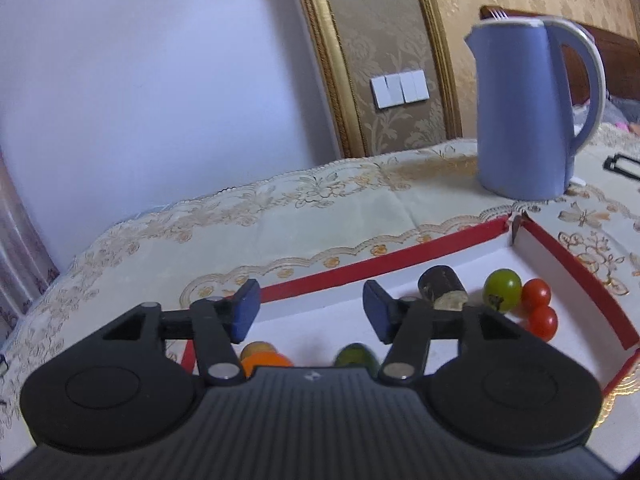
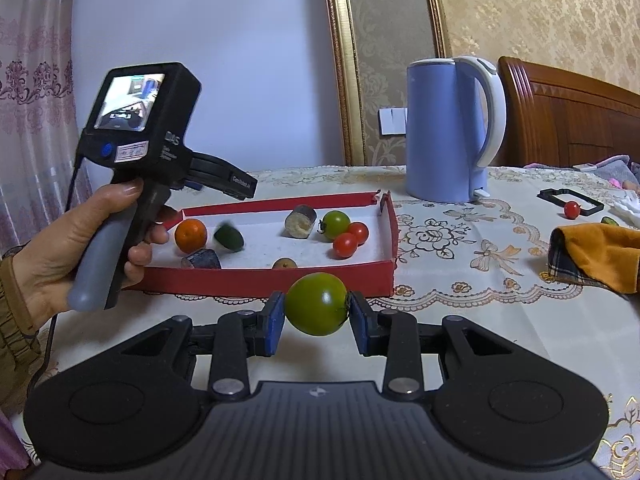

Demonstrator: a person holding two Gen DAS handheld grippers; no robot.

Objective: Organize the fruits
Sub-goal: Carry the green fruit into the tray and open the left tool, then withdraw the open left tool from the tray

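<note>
A red shallow box (image 2: 280, 278) with a white inside holds an orange (image 2: 191, 235), a blurred green piece (image 2: 229, 237), two dark cut pieces (image 2: 301, 221), a green tomato (image 2: 336, 224) and two red cherry tomatoes (image 2: 345, 245). My right gripper (image 2: 316, 318) is shut on a large green tomato (image 2: 316, 304), in front of the box's near wall. My left gripper (image 1: 310, 314) is open and empty above the box's left part; the box (image 1: 400, 258), the green tomato (image 1: 502, 289) and the orange (image 1: 264, 360) show in its view.
A blue electric kettle (image 2: 452, 132) stands behind the box on the embroidered tablecloth (image 2: 480, 280). At the right lie an orange cloth (image 2: 596, 256), a black frame (image 2: 572, 200) around a red cherry tomato (image 2: 571, 209) and a green piece (image 2: 610, 221). A wooden headboard stands at the far right.
</note>
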